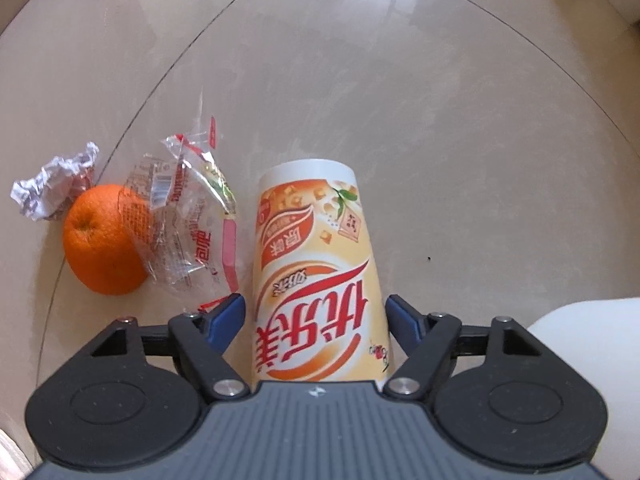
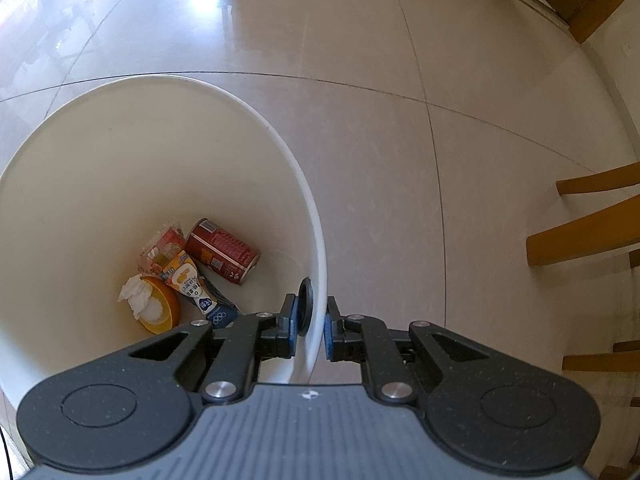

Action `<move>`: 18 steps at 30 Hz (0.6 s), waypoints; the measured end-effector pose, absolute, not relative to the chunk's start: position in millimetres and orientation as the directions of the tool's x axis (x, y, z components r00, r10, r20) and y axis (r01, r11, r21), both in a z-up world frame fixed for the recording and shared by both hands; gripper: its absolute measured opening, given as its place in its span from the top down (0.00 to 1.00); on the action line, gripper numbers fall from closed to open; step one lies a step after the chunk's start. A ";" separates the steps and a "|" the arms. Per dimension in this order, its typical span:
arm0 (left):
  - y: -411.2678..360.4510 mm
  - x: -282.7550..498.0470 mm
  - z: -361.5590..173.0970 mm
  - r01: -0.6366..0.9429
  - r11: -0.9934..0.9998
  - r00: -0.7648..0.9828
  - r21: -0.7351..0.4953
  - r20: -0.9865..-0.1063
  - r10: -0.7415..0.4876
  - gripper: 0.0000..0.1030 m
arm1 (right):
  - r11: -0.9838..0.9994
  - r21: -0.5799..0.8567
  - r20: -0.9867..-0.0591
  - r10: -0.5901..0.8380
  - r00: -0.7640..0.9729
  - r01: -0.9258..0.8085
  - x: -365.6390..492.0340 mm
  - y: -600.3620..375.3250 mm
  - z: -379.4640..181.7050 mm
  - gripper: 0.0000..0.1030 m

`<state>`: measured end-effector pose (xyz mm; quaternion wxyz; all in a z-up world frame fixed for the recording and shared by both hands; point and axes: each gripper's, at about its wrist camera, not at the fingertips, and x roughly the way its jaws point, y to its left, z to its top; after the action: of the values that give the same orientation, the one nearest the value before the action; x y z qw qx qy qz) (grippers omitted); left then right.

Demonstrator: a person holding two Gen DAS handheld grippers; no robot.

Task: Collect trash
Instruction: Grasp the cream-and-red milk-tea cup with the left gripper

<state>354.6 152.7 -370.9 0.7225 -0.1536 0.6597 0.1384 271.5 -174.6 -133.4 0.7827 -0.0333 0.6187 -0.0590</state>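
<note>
Two handheld grippers, both aimed down at the floor

The left gripper (image 1: pixel 316 322), black-linked with blue pads, points straight down, its jaws spread around an upright printed paper cup (image 1: pixel 316 280), the blue fingertips (image 1: pixel 228 316) just beside its sides. The right gripper (image 2: pixel 311 332) tilts steeply down, jaws clamped on the rim of a white plastic bin (image 2: pixel 316 240).

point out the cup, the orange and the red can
cup (image 1: pixel 316 280): left wrist view, printed side
orange (image 1: pixel 102 240): left wrist view, peel
red can (image 2: pixel 222 250): right wrist view, side, inside the bin
</note>
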 end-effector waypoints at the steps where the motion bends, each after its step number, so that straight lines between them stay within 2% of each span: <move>1: 153.5 354.3 -372.9 -0.406 0.913 0.090 -0.047 -0.996 -0.011 0.28 | 0.991 -0.128 -0.965 -0.135 0.226 0.049 271.5 -174.4 -133.8 0.85; 3: 153.7 353.6 -376.1 -0.407 0.912 0.082 -0.055 -0.996 -0.023 0.31 | 0.991 -0.128 -0.965 -0.136 0.226 0.049 272.2 -173.5 -134.5 0.85; 10: 155.4 351.4 -369.2 -0.389 0.920 0.104 -0.053 -0.995 -0.014 0.32 | 0.991 -0.123 -0.965 -0.131 0.229 0.048 272.1 -173.7 -134.0 0.85; 18: 156.5 348.3 -333.8 -0.340 0.939 0.146 -0.046 -0.989 0.005 0.32 | 0.992 -0.118 -0.964 -0.126 0.233 0.047 270.5 -174.7 -133.7 0.85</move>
<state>348.3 156.5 -333.8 0.7458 -0.1301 0.6430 0.1155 270.5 -174.7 -133.7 0.7845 -0.0319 0.6169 -0.0553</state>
